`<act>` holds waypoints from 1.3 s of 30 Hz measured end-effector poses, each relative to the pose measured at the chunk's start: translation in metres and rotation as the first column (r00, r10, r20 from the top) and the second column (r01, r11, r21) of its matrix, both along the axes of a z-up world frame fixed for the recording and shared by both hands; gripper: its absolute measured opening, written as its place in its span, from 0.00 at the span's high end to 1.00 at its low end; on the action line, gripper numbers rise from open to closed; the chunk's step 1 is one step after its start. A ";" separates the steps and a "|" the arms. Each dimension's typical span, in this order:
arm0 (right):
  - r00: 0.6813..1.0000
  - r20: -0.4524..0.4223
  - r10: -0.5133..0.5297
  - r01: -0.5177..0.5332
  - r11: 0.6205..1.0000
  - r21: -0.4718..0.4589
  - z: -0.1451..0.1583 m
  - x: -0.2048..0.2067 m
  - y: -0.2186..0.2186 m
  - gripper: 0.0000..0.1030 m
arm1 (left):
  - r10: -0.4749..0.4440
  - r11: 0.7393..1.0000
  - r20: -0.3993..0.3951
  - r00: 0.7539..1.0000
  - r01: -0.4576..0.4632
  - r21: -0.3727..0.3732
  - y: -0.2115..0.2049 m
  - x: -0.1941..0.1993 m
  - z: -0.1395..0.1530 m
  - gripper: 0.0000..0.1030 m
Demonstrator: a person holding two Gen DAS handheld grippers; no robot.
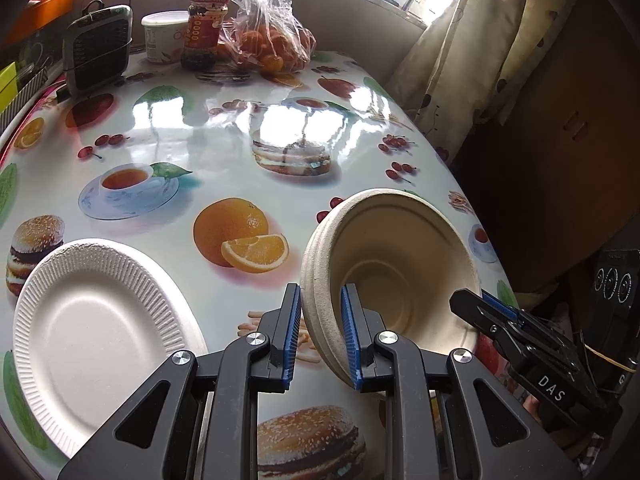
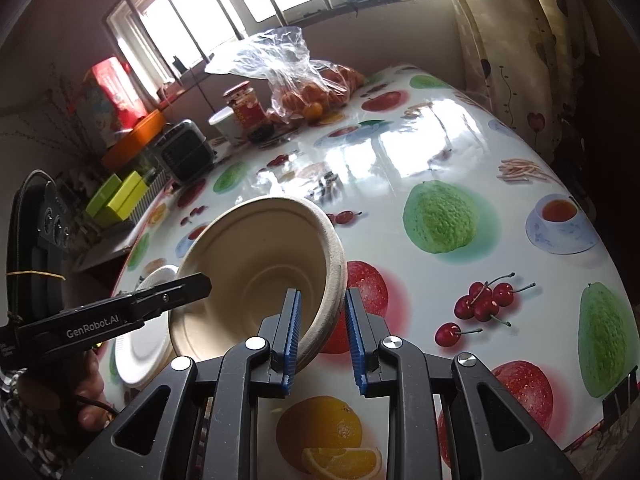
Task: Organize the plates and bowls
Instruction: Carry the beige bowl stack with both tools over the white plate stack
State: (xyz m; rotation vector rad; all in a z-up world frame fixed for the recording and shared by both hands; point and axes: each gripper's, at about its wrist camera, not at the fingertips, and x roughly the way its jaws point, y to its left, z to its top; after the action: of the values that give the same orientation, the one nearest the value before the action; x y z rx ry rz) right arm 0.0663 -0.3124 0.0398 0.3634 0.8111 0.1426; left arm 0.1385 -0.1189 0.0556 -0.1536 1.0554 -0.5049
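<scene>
A beige pulp bowl is held tilted above the table, its opening facing the cameras. My left gripper is shut on its left rim, one blue pad outside and one inside. In the right wrist view the same bowl has its right rim between my right gripper's jaws; the left pad touches the rim and a gap shows at the right pad. A white ribbed paper plate lies flat at the near left, also seen in the right wrist view.
The table wears a glossy fruit-print cloth. At the back stand a bag of oranges, a jar, a white tub and a small grey fan. A curtain hangs at the right edge.
</scene>
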 end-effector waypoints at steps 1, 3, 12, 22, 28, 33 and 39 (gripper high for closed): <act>1.000 0.002 0.004 -0.004 1.000 0.000 0.001 0.000 0.001 0.79 | 0.003 1.000 0.002 1.000 -0.003 0.000 0.002 -0.001 0.001 0.79; 1.000 0.006 0.015 -0.015 1.000 -0.001 0.002 0.001 0.006 0.79 | 0.014 1.000 0.005 1.000 -0.014 0.002 0.006 -0.002 0.002 0.79; 0.998 0.016 0.069 -0.069 0.998 -0.003 0.006 0.007 0.028 0.79 | 0.064 0.998 0.021 0.998 -0.064 0.005 0.028 -0.005 0.008 0.79; 0.989 0.030 0.142 -0.142 0.990 -0.011 0.011 0.014 0.057 0.79 | 0.136 0.991 0.035 0.990 -0.136 0.001 0.060 -0.011 0.012 0.79; 0.984 0.033 0.177 -0.176 0.984 -0.016 0.012 0.017 0.072 0.79 | 0.166 0.986 0.040 0.985 -0.167 0.004 0.075 -0.013 0.013 0.79; 0.980 0.035 0.195 -0.194 0.981 -0.020 0.013 0.018 0.081 0.79 | 0.182 0.983 0.045 0.982 -0.183 0.004 0.084 -0.016 0.014 0.79; 0.975 0.033 0.221 -0.220 0.975 -0.027 0.015 0.021 0.092 0.79 | 0.205 0.979 0.051 0.978 -0.205 0.000 0.095 -0.020 0.017 0.79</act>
State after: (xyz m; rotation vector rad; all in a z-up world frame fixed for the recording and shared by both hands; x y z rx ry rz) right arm 0.0875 -0.2204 0.0544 0.2470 0.8159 0.3456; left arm 0.1185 -0.0235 0.0725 -0.2414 0.9789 -0.3180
